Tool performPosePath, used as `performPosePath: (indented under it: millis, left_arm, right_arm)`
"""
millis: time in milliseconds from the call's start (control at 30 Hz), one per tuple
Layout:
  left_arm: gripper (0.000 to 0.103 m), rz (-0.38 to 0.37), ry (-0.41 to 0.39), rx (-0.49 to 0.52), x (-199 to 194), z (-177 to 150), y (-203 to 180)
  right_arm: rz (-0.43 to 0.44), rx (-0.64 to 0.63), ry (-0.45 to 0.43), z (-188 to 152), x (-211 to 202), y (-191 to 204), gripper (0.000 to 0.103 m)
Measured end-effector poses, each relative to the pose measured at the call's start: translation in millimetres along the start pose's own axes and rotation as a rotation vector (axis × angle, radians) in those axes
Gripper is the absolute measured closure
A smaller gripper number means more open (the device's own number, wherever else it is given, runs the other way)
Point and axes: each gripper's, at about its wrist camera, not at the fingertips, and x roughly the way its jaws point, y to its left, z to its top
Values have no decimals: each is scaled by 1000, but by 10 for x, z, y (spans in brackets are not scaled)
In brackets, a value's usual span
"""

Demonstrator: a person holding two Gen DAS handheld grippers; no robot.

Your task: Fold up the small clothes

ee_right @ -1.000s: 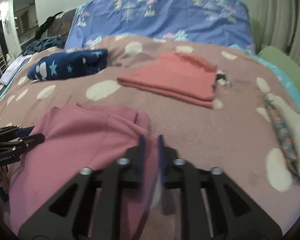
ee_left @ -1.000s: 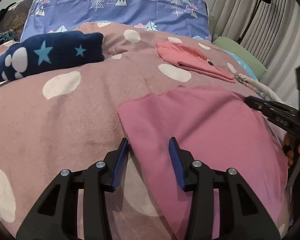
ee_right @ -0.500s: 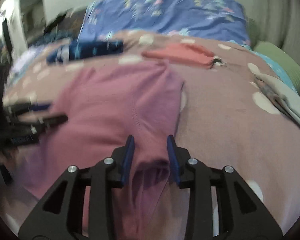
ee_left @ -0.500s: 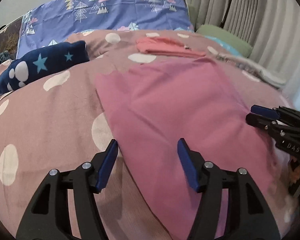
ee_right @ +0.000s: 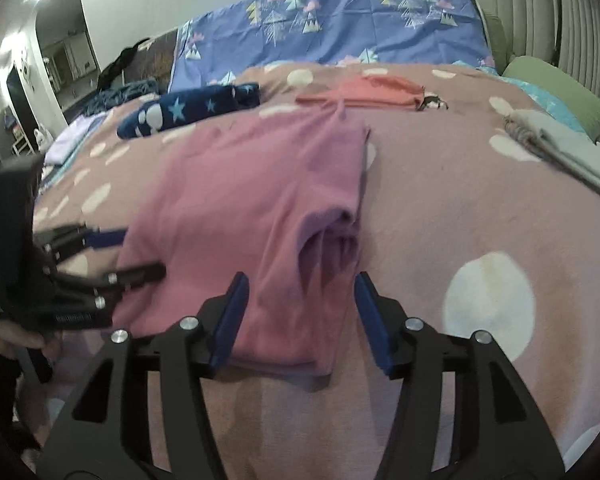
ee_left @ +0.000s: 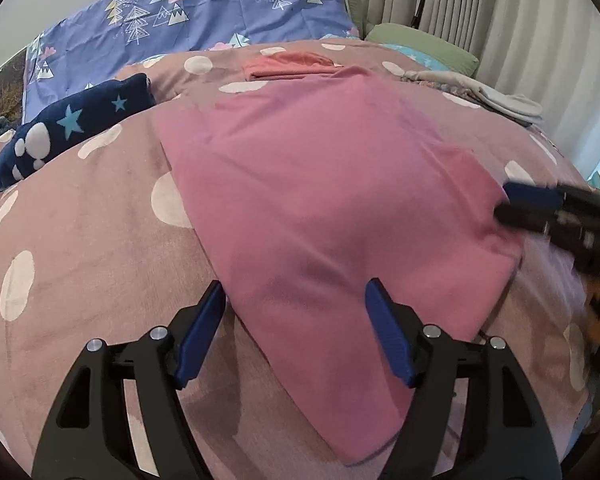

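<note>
Pink garment (ee_left: 332, 200): it is lying spread on the polka-dot bedspread (ee_left: 80, 248), near edge toward you, far edge reaching toward the folded coral garment (ee_left: 292, 66).
Left gripper (ee_left: 296, 328): you are hovering it over the near left corner of the pink cloth; its jaws are opening wide, cloth showing between them but not pinched.
Right gripper (ee_right: 298, 312): you are holding it at the near right side, where the cloth is bunching into a rumpled sleeve-like fold; its jaws are opening too, straddling the fabric without pressing on it.
Step in hand: judging by both sets of jaws letting go along the near edge, you are laying the piece out flat, between folds.
Next move: you are likely needing to smooth that right-side bunch, then pinch two matching corners so the fold comes over evenly.
Watch for: loose fabric is dragging easily, so a one-sided pull could skew the edges.
Other items: navy star-print piece (ee_left: 68, 132) is sitting far left; pale folded stack (ee_right: 572, 152) is lying far right, both well apart from your work.
</note>
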Motion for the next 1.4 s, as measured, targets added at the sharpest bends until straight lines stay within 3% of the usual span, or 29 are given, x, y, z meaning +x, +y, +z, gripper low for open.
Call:
performPosePath:
  millis: [233, 467, 533, 700, 933, 1067, 1167, 1267, 1300, 1400]
  left_arm:
    - [27, -17, 10, -23, 35, -36, 20]
    - [22, -60, 19, -43, 76, 0, 80]
    - [22, -105, 15, -62, 86, 69, 142]
    - [22, -261, 2, -217, 195, 285, 442]
    - [36, -387, 4, -341, 479, 457, 762]
    - [54, -411, 15, -369, 620, 569, 871]
    - [64, -410, 18, -367, 715, 680, 909]
    - [75, -392, 11, -344, 743, 767, 855]
    - [77, -378, 2, -328, 716, 792, 823]
    - [80, -335, -68, -254, 414, 891, 668]
  right_arm:
    - [22, 85, 43, 235, 258, -306, 42]
    - [73, 122, 76, 352, 497, -352, 42]
    - [92, 119, 84, 407, 555, -351, 41]
    - [168, 131, 119, 535, 732, -397, 41]
    - [286, 105, 156, 700, 1013, -394, 40]
    - [356, 100, 184, 852, 1233, -390, 45]
    - [384, 109, 216, 1000, 1436, -393, 57]
    - [342, 95, 214, 1053, 1437, -301, 74]
    - [314, 73, 187, 1054, 1335, -228, 80]
    - [275, 20, 89, 1085, 930, -75, 84]
